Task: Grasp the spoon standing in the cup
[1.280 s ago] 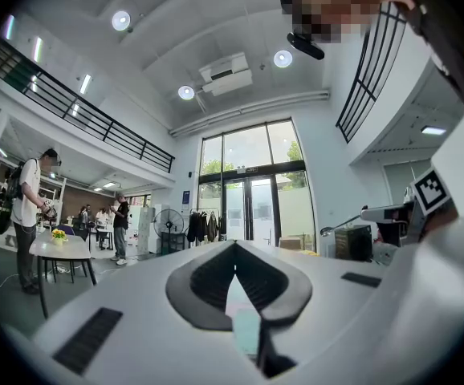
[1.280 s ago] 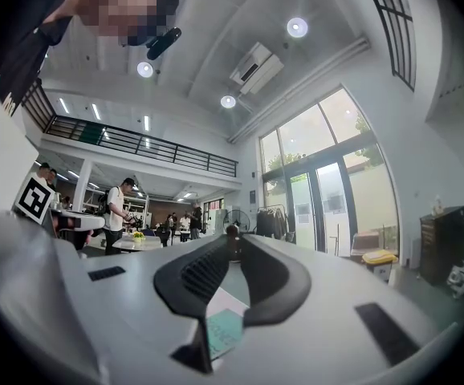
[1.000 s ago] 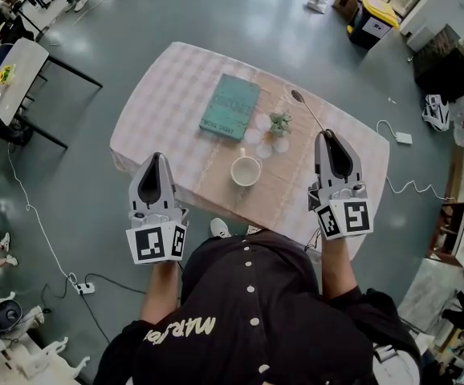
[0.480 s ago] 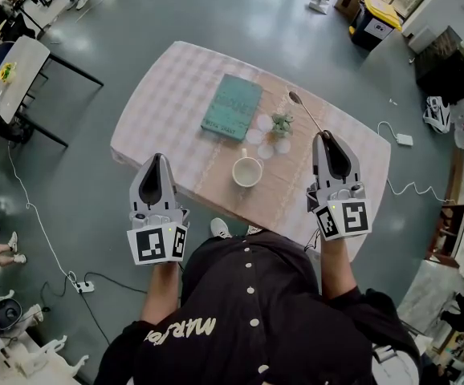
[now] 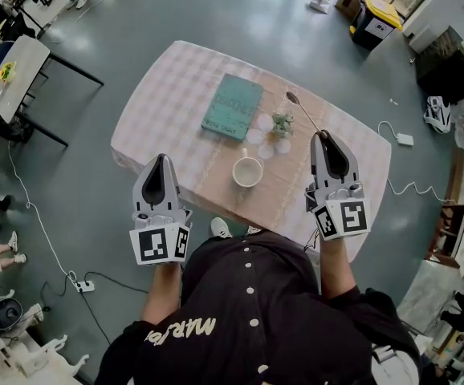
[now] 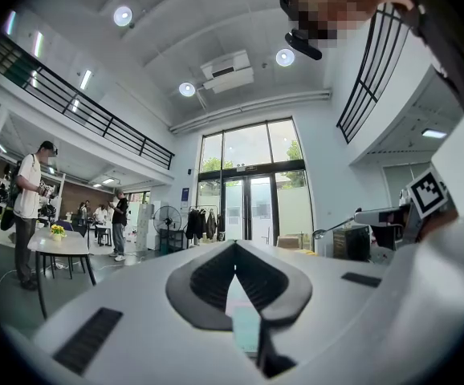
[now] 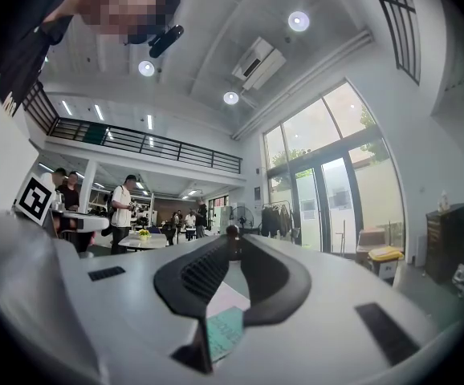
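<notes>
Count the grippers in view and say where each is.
2. The left gripper hangs at the table's near-left edge, jaws together and empty; the right gripper is over the table's right side, shut on the spoon.

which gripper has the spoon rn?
The right gripper: the thin metal spoon sticks out from its shut jaws. The left gripper holds nothing, jaws together.

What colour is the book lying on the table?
The book is teal; the head view shows it best.
</notes>
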Tool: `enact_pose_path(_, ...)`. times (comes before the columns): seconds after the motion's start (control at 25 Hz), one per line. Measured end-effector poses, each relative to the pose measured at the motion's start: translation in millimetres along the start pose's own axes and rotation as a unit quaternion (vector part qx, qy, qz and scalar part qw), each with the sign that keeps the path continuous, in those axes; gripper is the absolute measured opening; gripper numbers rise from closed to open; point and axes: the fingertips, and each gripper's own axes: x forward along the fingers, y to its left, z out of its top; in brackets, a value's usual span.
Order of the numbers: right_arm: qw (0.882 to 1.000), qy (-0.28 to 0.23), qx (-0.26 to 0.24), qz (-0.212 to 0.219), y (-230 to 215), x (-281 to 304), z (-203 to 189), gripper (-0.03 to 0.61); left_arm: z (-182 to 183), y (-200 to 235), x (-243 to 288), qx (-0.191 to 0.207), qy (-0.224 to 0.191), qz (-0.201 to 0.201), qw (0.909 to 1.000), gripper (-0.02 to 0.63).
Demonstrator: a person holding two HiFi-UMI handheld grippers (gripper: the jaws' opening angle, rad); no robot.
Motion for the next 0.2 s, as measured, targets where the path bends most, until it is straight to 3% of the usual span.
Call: enact_pose_path(0.2,1.000,0.000,-0.001,0.001,3.0,1.8,0.2,0.051,0.4,3.6,-0.6,0.000,0.001,0.001,1.0000,0.011)
